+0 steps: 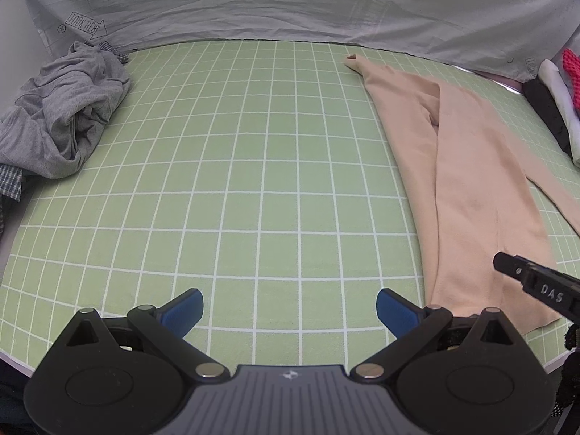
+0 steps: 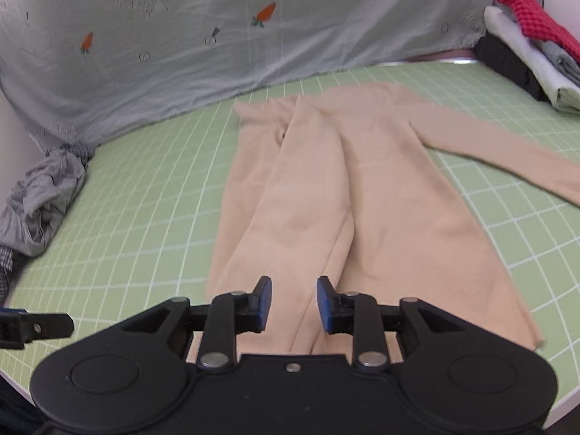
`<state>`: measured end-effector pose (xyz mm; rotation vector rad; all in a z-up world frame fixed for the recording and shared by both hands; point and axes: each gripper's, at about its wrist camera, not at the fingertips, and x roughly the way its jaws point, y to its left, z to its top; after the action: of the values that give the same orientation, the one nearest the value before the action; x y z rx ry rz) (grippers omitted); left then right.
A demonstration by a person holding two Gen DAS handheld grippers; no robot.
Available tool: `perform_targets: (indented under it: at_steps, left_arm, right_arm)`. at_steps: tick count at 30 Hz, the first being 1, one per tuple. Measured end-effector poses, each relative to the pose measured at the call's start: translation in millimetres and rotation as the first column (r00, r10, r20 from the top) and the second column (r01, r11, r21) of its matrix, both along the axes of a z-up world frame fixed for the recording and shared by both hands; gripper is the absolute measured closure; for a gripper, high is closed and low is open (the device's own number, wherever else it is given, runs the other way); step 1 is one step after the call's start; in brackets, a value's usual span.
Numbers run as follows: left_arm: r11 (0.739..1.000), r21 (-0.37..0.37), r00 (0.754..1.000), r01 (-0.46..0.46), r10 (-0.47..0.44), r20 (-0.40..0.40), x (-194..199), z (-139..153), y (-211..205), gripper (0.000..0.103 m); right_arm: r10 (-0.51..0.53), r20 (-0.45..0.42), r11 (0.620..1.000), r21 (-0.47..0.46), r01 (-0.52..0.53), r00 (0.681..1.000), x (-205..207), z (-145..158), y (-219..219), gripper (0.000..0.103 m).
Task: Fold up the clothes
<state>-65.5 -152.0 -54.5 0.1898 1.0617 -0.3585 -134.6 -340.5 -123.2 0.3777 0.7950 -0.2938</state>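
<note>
Hovering right tool [image 2: 293, 302], parted, over beige garment [image 2: 326, 188]

The peach garment [image 2: 326, 188] was smooth, matt knit cloth. The green gridded mat [image 1: 235, 181] appeared matt. The right gripper [image 2: 293, 304] comprised matt black plastic, blue textured pads [image 2: 262, 302] and shiny metal pivots.

My right wrist view was blurred, so the weave of the peach top [image 2: 326, 181] was lost, and its right sleeve ran off the frame's edge. The folded stack [image 2: 536, 54] far right was cropped, and the checked cloth [image 1: 9, 181] lay mostly hidden under the grey heap [image 1: 61, 108].
</note>
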Motion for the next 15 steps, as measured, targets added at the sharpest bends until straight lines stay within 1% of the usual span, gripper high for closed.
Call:
perform_targets:
  at_steps: [3, 6, 7, 10, 12, 14, 15]
  left_arm:
    - [1.000, 0.010, 1.000, -0.007, 0.007, -0.002, 1.6, -0.4, 0.3, 0.002]
    - [0.999, -0.004, 0.999, -0.033, 0.033, 0.003, 7.1, 2.5, -5.6, 0.002]
    - [0.999, -0.013, 0.999, -0.039, 0.039, 0.007, 8.5, 4.1, -9.6, 0.002]
    - [0.998, -0.046, 0.999, -0.048, 0.049, 0.023, 8.2, 8.2, -29.4, 0.002]
    - [0.996, -0.072, 0.998, -0.055, 0.057, 0.027, 4.7, 8.1, -46.3, 0.002]
    - [0.994, -0.093, 0.997, -0.064, 0.067, 0.025, -1.2, 4.8, -64.2, 0.002]
    - [0.992, -0.102, 0.997, -0.070, 0.073, 0.020, -5.0, 1.6, -72.7, 0.002]
  right_arm:
    - [0.007, -0.053, 1.000, 0.008, -0.006, 0.999, 2.8, -11.5, 0.8, 0.074]
    - [0.017, -0.092, 1.000, 0.027, -0.015, 0.996, 3.1, -19.7, -2.3, 0.075]
    - [0.021, -0.091, 0.999, 0.030, -0.018, 0.996, 1.3, -19.0, -4.4, 0.075]
    - [0.036, -0.060, 0.999, -0.005, -0.037, 0.998, -9.0, -6.6, -14.6, 0.072]
    - [0.035, -0.042, 0.999, -0.029, -0.037, 0.999, -16.7, 1.0, -28.5, 0.067]
    - [0.033, -0.027, 0.998, -0.051, -0.035, 0.999, -25.5, 6.3, -44.3, 0.065]
    - [0.031, -0.026, 0.997, -0.064, -0.032, 0.999, -31.5, 7.9, -53.9, 0.061]
